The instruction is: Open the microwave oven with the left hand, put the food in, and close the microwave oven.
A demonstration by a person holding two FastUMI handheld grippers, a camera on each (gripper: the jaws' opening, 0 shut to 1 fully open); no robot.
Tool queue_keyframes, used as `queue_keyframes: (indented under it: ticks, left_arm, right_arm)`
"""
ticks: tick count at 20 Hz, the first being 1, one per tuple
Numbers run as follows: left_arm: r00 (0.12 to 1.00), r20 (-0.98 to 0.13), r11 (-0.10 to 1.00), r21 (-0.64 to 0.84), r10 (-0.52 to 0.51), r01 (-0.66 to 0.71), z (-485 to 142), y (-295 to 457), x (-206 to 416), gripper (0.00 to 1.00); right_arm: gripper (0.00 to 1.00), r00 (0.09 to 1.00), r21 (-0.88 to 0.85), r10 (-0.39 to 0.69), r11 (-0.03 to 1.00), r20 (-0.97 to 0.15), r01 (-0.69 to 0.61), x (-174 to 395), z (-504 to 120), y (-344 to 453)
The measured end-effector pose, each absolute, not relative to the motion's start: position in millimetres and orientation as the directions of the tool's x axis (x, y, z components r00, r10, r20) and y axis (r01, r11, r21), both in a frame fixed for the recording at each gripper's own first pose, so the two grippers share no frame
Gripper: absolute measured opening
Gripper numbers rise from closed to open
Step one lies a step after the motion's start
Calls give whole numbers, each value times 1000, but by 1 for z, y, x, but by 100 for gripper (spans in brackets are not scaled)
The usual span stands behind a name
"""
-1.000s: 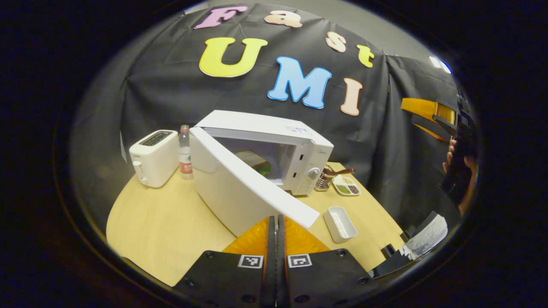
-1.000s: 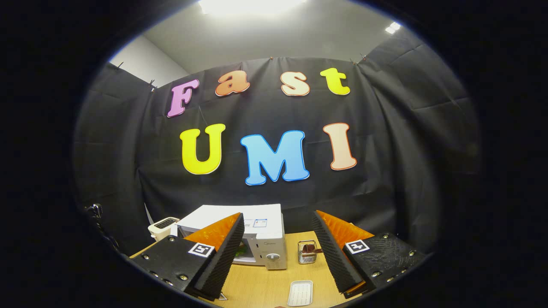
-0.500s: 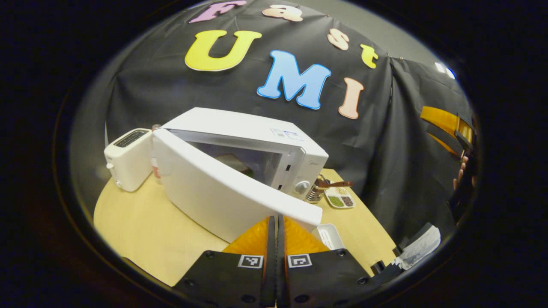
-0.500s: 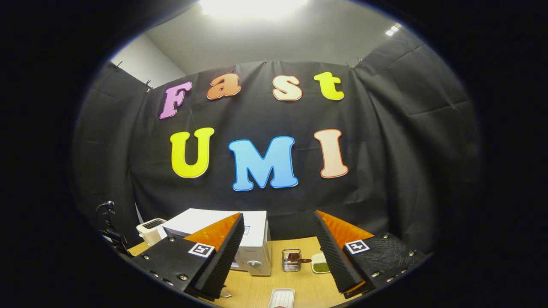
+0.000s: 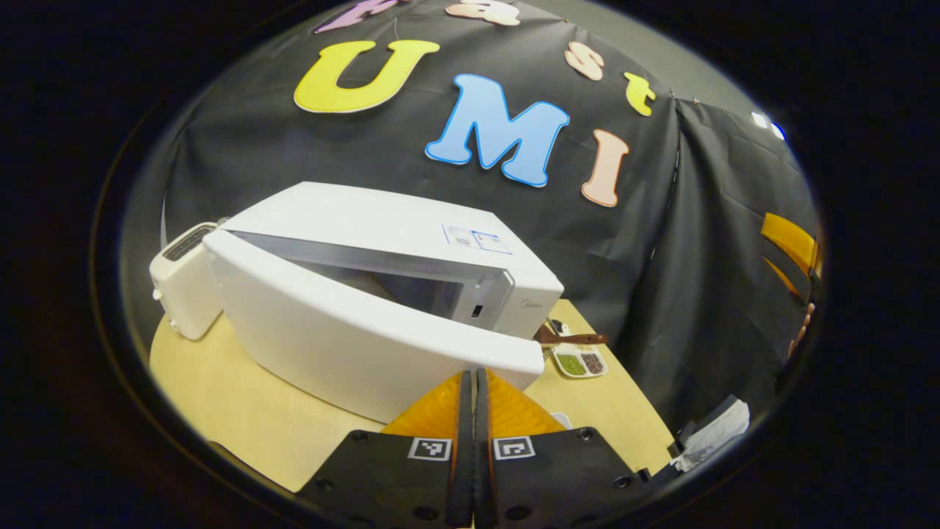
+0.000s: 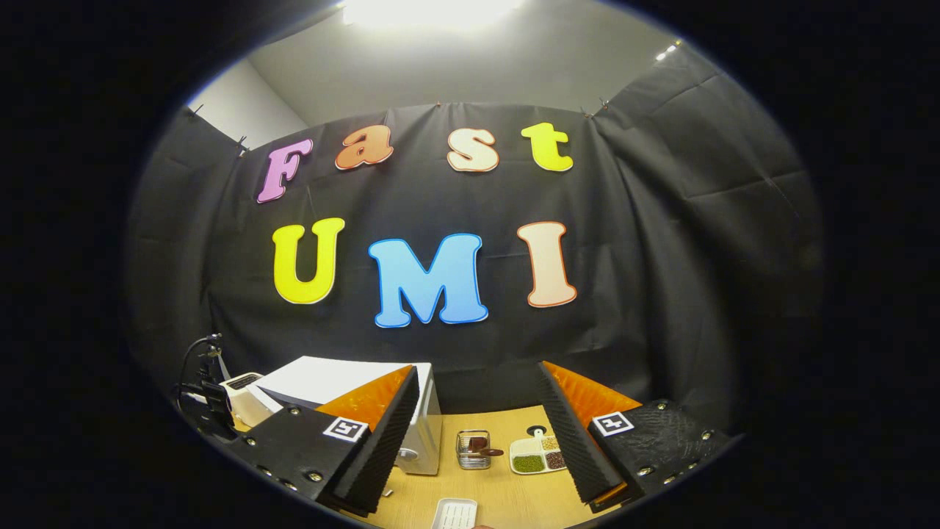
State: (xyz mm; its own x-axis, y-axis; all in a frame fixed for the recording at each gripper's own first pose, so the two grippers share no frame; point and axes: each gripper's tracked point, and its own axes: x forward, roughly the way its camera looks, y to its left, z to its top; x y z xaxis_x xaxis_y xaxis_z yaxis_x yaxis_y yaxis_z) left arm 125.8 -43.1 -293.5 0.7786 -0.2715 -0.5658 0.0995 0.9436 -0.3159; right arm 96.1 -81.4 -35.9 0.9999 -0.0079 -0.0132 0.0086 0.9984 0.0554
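White boxy microwave oven [image 5: 382, 250] sits at eleven o'clock of the clenched left gripper [image 5: 473, 382], whose tips press its nearly shut white door [image 5: 352, 338]; only latching seemingly remains. Right gripper [image 6: 477, 411] hangs released, empty.

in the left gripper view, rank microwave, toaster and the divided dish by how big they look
1. microwave, by far the largest, though also nearest the camera
2. toaster
3. divided dish, smallest, though it sits farther back
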Motion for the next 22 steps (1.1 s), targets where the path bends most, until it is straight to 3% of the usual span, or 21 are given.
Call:
queue_keyframes:
  ticks: [10, 18, 22]
  left_arm:
    - [790, -564, 950, -306, -240, 71, -304, -54, 186, 7]
    - [759, -644, 981, -190, -97, -35, -333, -34, 203, 7]
    - [769, -628, 975, -219, -118, -30, -327, -35, 211, 6]
  right_arm:
    - [95, 998, 44, -59, 997, -17, 60, 96, -37, -121]
    - [95, 997, 57, -72, 996, -22, 73, 104, -42, -124]
    - [95, 997, 48, -76, 996, -16, 76, 105, -43, -123]
